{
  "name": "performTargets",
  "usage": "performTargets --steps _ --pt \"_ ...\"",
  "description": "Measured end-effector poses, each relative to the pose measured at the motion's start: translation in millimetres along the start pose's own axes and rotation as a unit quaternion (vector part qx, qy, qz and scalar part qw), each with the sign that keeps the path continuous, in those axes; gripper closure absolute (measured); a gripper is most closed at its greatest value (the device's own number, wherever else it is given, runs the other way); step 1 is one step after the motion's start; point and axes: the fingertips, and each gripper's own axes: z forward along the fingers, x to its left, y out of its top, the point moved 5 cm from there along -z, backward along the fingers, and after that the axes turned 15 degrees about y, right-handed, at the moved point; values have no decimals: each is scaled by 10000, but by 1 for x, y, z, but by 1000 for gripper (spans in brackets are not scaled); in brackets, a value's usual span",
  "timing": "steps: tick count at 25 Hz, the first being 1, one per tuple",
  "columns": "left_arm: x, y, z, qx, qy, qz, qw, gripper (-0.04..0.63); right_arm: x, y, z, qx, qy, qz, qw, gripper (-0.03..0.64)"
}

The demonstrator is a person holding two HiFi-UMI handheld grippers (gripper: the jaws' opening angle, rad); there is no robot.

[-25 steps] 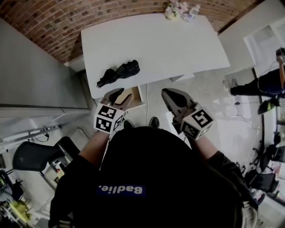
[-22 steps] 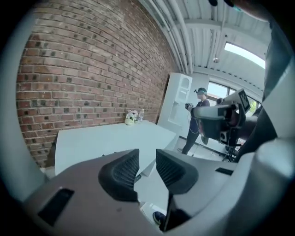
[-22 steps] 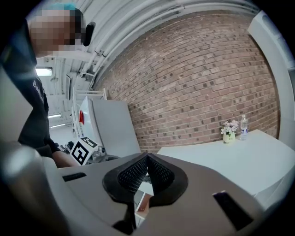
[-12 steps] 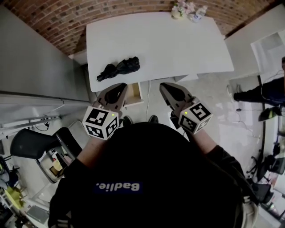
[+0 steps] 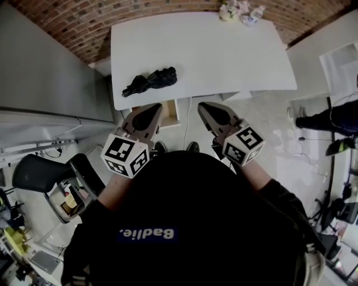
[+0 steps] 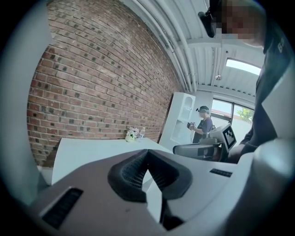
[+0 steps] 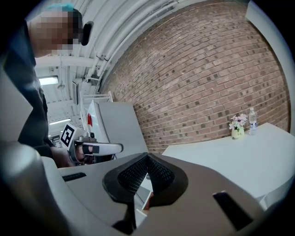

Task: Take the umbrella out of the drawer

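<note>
The umbrella [image 5: 150, 81] lies out on the white table [image 5: 224, 56], toward 8 o'clock from the tabletop's middle and near the edge closest to the person. It is black and folded short. Its cloth is bunched in loose folds, bulkier at the 2 o'clock end and narrowing toward 8 o'clock, so it rests on a slant. At 5 o'clock from it, under the table's edge, a wooden drawer [image 5: 170, 111] stands open.

The left gripper [image 6: 147, 154] has just been closing, and its ribbed pads now meet at the tips with nothing between them. The right gripper [image 7: 147, 157] is likewise clenched on nothing. In the head view both sit side by side at 6 o'clock from the table, apart from the umbrella. A small bunch of flowers [image 5: 229, 11] and a bottle [image 5: 255, 14] stand at the table's 1 o'clock corner.
</note>
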Motion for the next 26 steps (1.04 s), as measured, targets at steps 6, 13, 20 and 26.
performTargets --steps 6,13,20,26 --pt "-1 -2 -5 -37 27 -35 10000 594 4 0 1 -93 90 -70 9999 589" --pt "-2 -4 -9 -58 16 -49 10000 594 10 1 0 -87 72 -43 9999 589" --pt "-5 -4 -12 -88 -58 -79 9999 594 13 0 -2 -75 69 -79 9999 589" --pt "-6 -8 -15 -67 -88 -84 9999 593 16 -1 -2 -58 49 -66 9999 589"
